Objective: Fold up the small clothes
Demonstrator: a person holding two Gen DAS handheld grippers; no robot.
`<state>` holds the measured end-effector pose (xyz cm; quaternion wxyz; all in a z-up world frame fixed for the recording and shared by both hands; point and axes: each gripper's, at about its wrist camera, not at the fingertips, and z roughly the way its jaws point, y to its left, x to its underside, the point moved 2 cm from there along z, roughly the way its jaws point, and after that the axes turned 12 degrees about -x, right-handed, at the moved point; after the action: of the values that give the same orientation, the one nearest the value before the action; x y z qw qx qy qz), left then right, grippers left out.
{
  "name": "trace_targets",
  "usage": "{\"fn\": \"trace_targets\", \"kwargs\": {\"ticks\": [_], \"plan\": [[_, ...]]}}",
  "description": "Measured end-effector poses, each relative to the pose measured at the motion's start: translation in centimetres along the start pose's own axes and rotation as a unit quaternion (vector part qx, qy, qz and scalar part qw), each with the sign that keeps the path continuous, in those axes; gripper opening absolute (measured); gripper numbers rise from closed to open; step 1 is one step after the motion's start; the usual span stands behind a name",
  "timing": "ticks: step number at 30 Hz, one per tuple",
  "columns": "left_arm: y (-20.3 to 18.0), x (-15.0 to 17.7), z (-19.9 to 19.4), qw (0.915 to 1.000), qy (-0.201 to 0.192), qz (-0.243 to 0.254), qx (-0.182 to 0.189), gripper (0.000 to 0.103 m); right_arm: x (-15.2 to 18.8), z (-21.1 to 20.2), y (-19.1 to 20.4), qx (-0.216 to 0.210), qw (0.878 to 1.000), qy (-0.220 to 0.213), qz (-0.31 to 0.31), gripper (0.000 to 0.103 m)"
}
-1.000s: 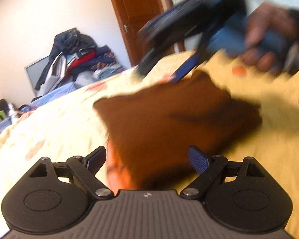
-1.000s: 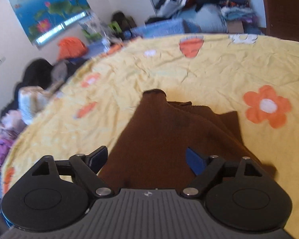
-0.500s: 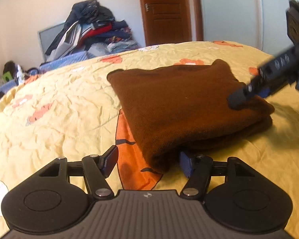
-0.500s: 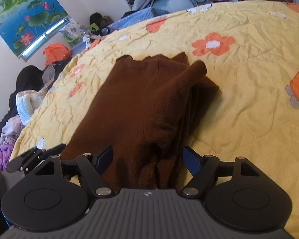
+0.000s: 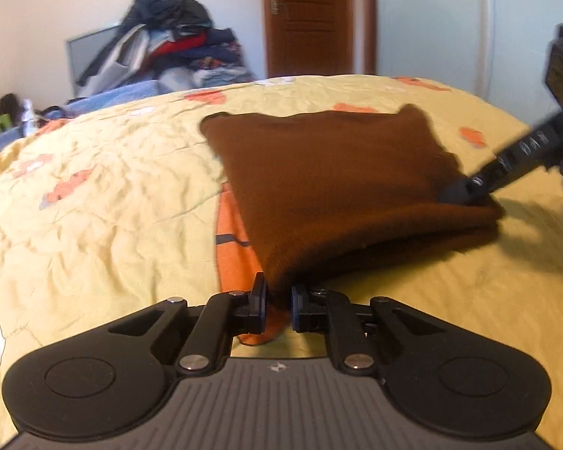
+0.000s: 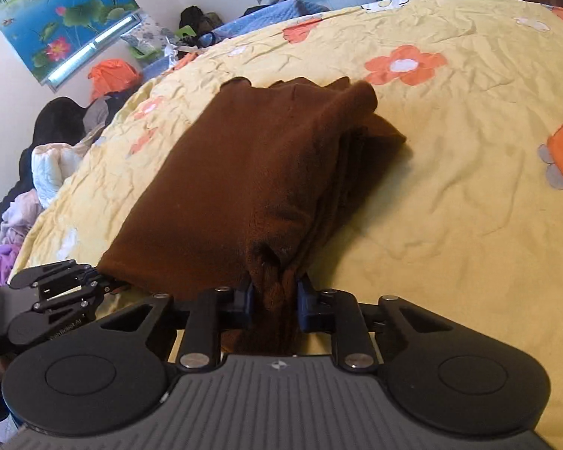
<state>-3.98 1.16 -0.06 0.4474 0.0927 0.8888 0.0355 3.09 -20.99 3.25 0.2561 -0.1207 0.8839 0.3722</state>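
Brown cloth fills both tongs, and their own black bodies hide the low part of each picture. The left gripper [image 5: 277, 302] has just been closing and now pinches one near corner of the folded brown garment [image 5: 330, 180]; its tips are partly buried in the cloth. The right gripper [image 6: 274, 296] has just been closing too and squeezes a thick bunch of layers at the other near corner [image 6: 244, 172]. In the left view the right tongs are blurry and cut off at the picture's edge. The garment lies flat on the yellow flowered bedspread [image 6: 450, 195], with lots of bare bed on every side. Far off sits a pile of clothes [image 5: 169, 48] beside a brown door [image 5: 307, 18].
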Motion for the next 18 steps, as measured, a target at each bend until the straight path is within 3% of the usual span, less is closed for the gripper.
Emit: {"fn": "trace_targets", "kwargs": {"ticks": [1, 2, 3, 5, 6, 8, 10, 11, 12, 13, 14, 16, 17, 18], "plan": [[0.6, 0.1, -0.7, 0.9992, 0.004, -0.017, 0.037, 0.017, -0.1, -0.4, 0.0, -0.006, 1.0, -0.003, 0.012, 0.056], [1.4, 0.3, -1.3, 0.9964, 0.012, -0.035, 0.076, 0.027, -0.2, -1.1, 0.1, -0.017, 1.0, -0.014, 0.02, 0.072], [2.4, 0.7, -1.7, 0.9908, 0.028, -0.059, 0.118, 0.035, -0.1, -2.0, 0.0, -0.03, 0.999, -0.029, 0.03, 0.081], [4.6, 1.2, -1.8, 0.9771, 0.06, -0.126, 0.16, 0.084, 0.0, -3.6, -0.7, -0.066, 0.994, -0.049, 0.067, 0.083], [5.7, 1.4, -1.8, 0.9693, 0.063, -0.167, 0.168, 0.087, 0.1, -4.1, -1.4, -0.087, 0.99, -0.051, 0.094, 0.083], [7.7, 1.3, -0.6, 0.9452, 0.077, -0.253, 0.191, 0.088, 0.4, -4.1, -2.6, -0.135, 0.979, -0.044, 0.143, 0.083], [9.0, 1.0, 1.6, 0.9153, 0.101, -0.33, 0.207, 0.087, 0.8, -2.8, -3.7, -0.161, 0.969, -0.022, 0.187, 0.083], [9.0, 0.7, 2.9, 0.9044, 0.118, -0.35, 0.213, 0.086, 0.9, -1.9, -4.1, -0.159, 0.966, -0.011, 0.202, 0.083], [8.7, 0.5, 4.1, 0.9002, 0.131, -0.357, 0.213, 0.083, 1.0, -1.3, -4.3, -0.167, 0.964, -0.012, 0.208, 0.078], [8.1, -0.1, 4.9, 0.9005, 0.129, -0.358, 0.211, 0.072, 0.9, -0.7, -4.2, -0.174, 0.961, -0.011, 0.214, 0.076], [7.5, -0.6, 5.6, 0.9012, 0.141, -0.351, 0.211, 0.05, 0.7, -0.2, -4.0, -0.173, 0.961, -0.008, 0.215, 0.071], [6.1, -1.5, 6.8, 0.9103, 0.171, -0.323, 0.195, 0.02, 0.5, 0.9, -3.4, -0.161, 0.966, 0.006, 0.2, 0.053], [6.0, -1.8, 6.7, 0.916, 0.169, -0.312, 0.187, 0.018, 0.7, 1.3, -3.0, -0.148, 0.971, 0.019, 0.186, 0.03], [6.0, -2.0, 6.2, 0.9219, 0.165, -0.3, 0.181, 0.017, 1.0, 1.5, -2.7, -0.139, 0.974, 0.024, 0.176, 0.026]]}}
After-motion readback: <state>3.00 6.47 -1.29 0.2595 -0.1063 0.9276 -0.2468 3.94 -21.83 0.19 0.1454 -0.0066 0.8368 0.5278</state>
